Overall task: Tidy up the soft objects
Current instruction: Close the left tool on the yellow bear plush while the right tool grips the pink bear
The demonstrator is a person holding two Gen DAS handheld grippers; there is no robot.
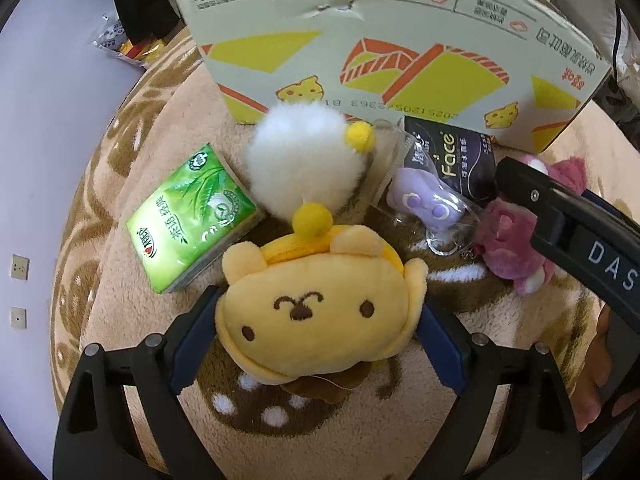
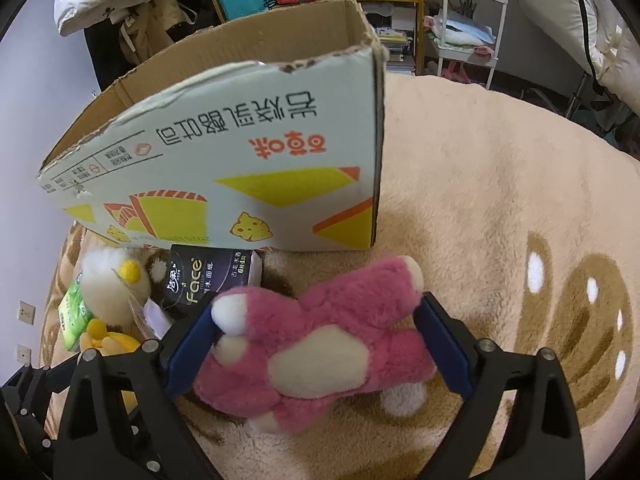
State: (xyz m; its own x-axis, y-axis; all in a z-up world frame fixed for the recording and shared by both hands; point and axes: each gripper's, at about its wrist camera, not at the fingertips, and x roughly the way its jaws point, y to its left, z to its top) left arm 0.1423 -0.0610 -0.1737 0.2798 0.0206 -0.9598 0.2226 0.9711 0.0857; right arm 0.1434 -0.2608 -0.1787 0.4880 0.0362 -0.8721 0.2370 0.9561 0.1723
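**Two plush toys pinched**

My left tool (image 1: 320,316) clamps the yellow bear-face plush (image 1: 320,312); my right tool (image 2: 316,344) squeezes the pink furry plush bear (image 2: 320,344). Both sit on the beige fleece blanket (image 2: 480,200), before the open printed cardboard box (image 2: 224,168).

I see a yellow plush bear (image 1: 320,312) with brown stitched features, a pink plush toy (image 2: 320,344) with cream patches, a green leaf-print tissue pack (image 1: 192,220), and a pale cardboard box (image 2: 240,168) printed with yellow and orange wedges.
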